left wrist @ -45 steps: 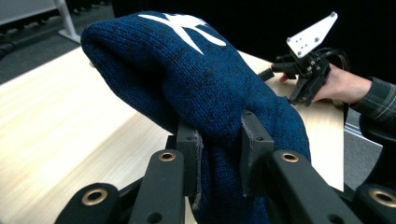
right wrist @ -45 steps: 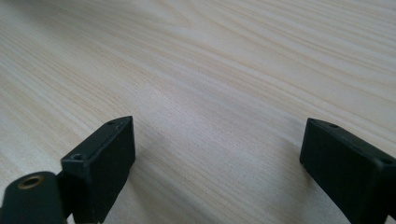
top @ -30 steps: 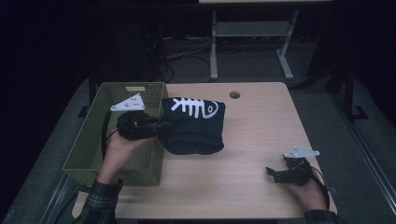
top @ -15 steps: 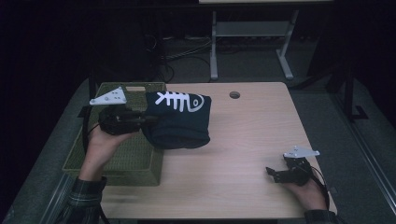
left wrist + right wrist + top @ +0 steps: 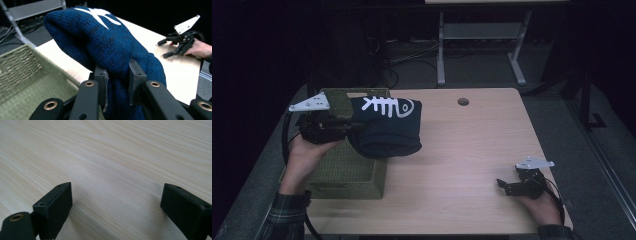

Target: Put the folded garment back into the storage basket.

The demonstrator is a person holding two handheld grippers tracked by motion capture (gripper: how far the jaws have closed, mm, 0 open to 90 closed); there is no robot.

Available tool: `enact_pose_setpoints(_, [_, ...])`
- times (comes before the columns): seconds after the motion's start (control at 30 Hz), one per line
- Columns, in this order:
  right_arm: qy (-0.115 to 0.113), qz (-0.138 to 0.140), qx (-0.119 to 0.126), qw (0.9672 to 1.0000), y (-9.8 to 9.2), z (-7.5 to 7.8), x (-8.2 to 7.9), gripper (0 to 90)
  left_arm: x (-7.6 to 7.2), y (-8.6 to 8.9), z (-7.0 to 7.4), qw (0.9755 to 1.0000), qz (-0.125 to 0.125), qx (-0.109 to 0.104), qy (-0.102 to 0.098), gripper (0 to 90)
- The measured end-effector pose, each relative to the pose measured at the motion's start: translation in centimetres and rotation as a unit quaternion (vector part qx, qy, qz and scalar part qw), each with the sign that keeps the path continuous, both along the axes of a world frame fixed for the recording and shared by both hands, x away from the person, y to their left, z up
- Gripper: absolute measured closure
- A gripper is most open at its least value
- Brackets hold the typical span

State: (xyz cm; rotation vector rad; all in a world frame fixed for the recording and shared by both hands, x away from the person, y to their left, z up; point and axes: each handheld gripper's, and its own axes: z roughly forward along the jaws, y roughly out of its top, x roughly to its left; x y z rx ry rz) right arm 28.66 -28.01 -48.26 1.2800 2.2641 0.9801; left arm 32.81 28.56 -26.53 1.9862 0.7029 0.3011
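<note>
High view: left gripper (image 5: 349, 127) pinches a folded navy knit sweater (image 5: 387, 127) (white fishbone print up), hanging over the woven basket (image 5: 347, 172)'s right rim. Well right of the basket, right gripper (image 5: 507, 186) rests spread on bare wooden table (image 5: 462, 150).

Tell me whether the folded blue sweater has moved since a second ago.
Yes. The blue sweater, clamped in the left gripper, has shifted left in the high view, away from the table's round hole and further over the basket.
</note>
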Motion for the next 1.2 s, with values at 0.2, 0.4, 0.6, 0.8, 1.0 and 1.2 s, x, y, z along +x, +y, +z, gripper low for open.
enact_pose_setpoints(0.2, [0.000, 0.000, 0.000, 1.0000, 0.0, 0.0, 0.0, 10.2, -0.1, 1.8, 0.4, 0.9998, 0.013, 0.005, 0.012, 73.3])
enact_pose_setpoints(0.4, [0.000, 0.000, 0.000, 1.0000, 0.0, 0.0, 0.0, 10.2, -0.3, 3.5, 1.2, 0.9994, 0.024, 0.013, 0.020, 73.3])
enact_pose_setpoints(0.6, [0.000, 0.000, 0.000, 1.0000, 0.0, 0.0, 0.0, 10.2, -0.4, 5.4, 1.7, 0.9984, 0.043, 0.024, 0.029, 73.3])
enact_pose_setpoints(0.8, [0.000, 0.000, 0.000, 1.0000, 0.0, 0.0, 0.0, 10.2, -0.5, 7.2, 1.8, 0.9966, 0.062, 0.040, 0.039, 73.3])
enact_pose_setpoints(1.0, [0.000, 0.000, 0.000, 1.0000, 0.0, 0.0, 0.0, 10.2, -0.8, 8.4, 2.2, 0.9953, 0.070, 0.053, 0.042, 73.3])
enact_pose_setpoints(1.2, [0.001, 0.000, 0.001, 1.0000, 0.0, 0.0, 0.0, 10.2, -0.9, 9.6, 2.2, 0.9925, 0.086, 0.071, 0.050, 73.3])
